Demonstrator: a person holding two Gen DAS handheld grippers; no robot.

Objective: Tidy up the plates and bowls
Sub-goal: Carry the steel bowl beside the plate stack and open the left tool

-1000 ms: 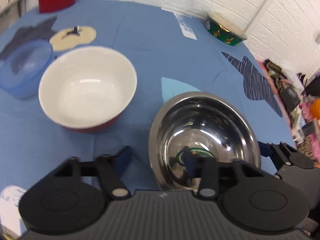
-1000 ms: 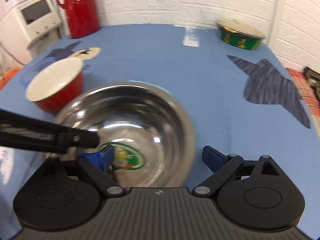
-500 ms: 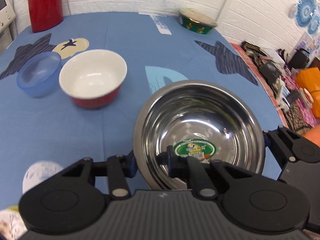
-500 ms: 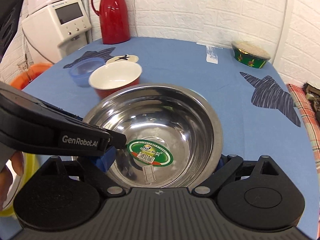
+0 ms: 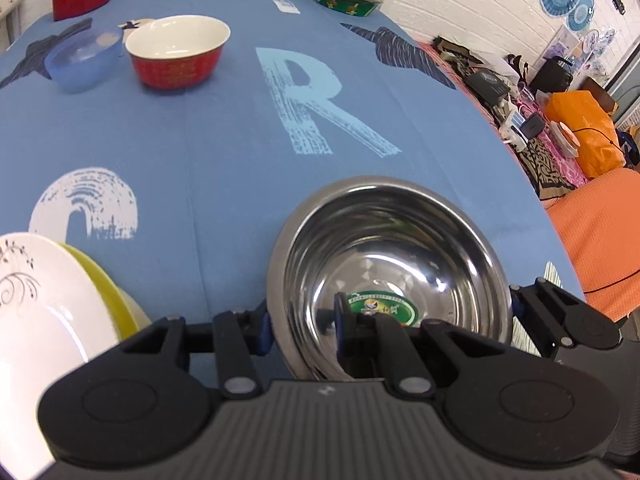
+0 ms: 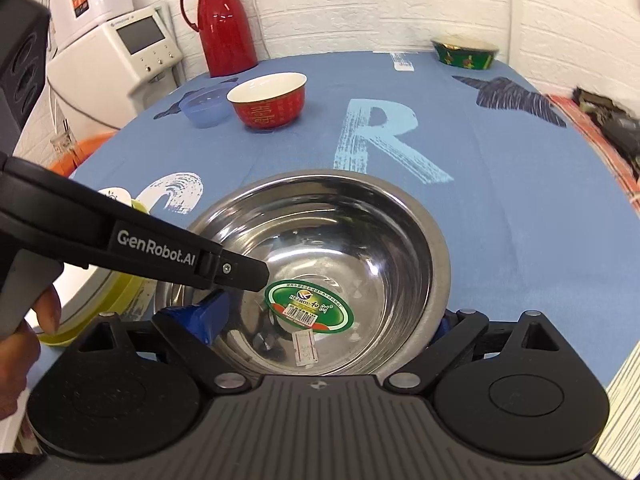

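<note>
Steel bowl (image 5: 392, 264) lifted nearer, plates (image 5: 48, 300) left-view only

A: Bowls?
B: Four: one steel bowl (image 6: 320, 264), one red bowl (image 6: 269, 100), one blue plastic bowl (image 6: 205, 107), one green patterned bowl (image 6: 466, 54).
A: Plates?
B: Two stacked: white plate (image 5: 36, 312) on a yellow plate (image 5: 106, 296).
A: Jugs?
B: One red jug (image 6: 224, 24).
A: Claws?
B: Two: left claw (image 5: 304, 322), right claw (image 6: 326, 320).

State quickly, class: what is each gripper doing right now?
Left gripper: shut on the steel bowl's left rim.
Right gripper: fingers either side of the steel bowl; grip cannot be told.
</note>
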